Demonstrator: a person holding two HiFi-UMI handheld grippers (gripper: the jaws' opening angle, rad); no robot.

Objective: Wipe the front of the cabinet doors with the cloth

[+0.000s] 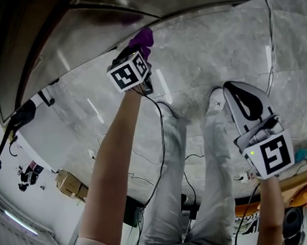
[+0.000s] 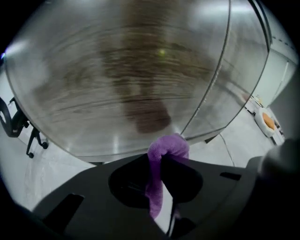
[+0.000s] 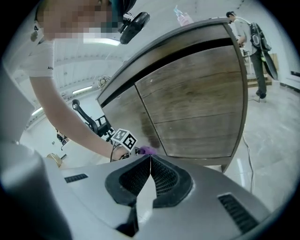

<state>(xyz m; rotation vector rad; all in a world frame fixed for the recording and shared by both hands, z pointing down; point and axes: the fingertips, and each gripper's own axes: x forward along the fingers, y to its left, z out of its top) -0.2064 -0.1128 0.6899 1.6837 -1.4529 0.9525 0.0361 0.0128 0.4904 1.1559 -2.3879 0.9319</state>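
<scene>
The purple cloth (image 2: 165, 149) is pinched in my left gripper (image 2: 161, 158), which is shut on it. Its folded top bulges past the jaws, close to the lower part of the glossy wood cabinet door (image 2: 140, 79); contact is not clear. In the head view the left gripper (image 1: 142, 50), with its marker cube, holds the cloth (image 1: 142, 39) up by the door (image 1: 90, 39). My right gripper (image 1: 231, 89) hangs low on the right, away from the cabinet. The right gripper (image 3: 150, 158) is shut on nothing and faces the cabinet doors (image 3: 197, 103) and the cloth (image 3: 147, 150).
The person's legs (image 1: 215, 162) stand on the marble floor, with cables (image 1: 162, 144) trailing down. A cardboard box (image 1: 70, 183) sits on the floor at left. An office chair (image 2: 14, 123) stands left of the cabinet. A spray bottle (image 3: 183, 16) stands on the cabinet top, and another person (image 3: 246, 33) stands beyond.
</scene>
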